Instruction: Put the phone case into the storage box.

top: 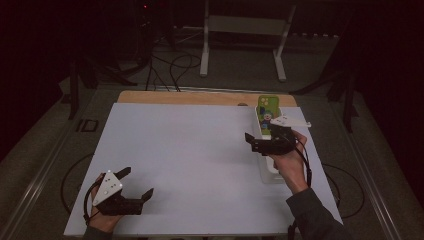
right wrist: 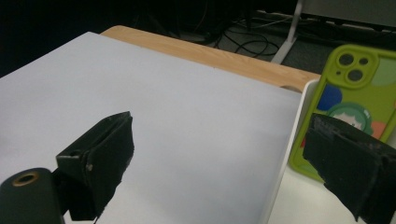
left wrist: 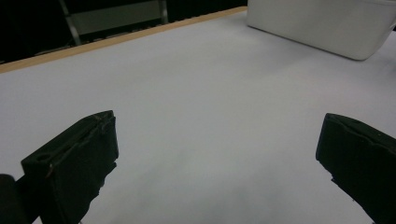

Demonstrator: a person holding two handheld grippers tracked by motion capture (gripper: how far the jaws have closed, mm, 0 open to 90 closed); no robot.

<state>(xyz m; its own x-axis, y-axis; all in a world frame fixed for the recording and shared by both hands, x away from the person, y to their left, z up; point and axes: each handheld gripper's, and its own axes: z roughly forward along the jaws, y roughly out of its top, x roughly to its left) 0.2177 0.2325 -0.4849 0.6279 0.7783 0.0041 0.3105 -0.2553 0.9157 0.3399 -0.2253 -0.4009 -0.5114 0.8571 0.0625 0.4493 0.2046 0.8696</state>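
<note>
meanwhile right claw (top: 261, 137) spread over the tray's (top: 270, 172) phone case (top: 268, 114); left claw (top: 136, 183) spread.

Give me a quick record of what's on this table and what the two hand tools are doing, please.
surface: white sheet over a wooden table
container: white tray at the right edge
in the container: green phone case with a cartoon figure
right gripper: open, over the tray's left wall
left gripper: open, near corner, over bare sheet
held: nothing in either gripper

The left tool (left wrist: 217, 154) gapes wide over the white table (left wrist: 196, 93), white bin (left wrist: 317, 25) beyond.
</note>
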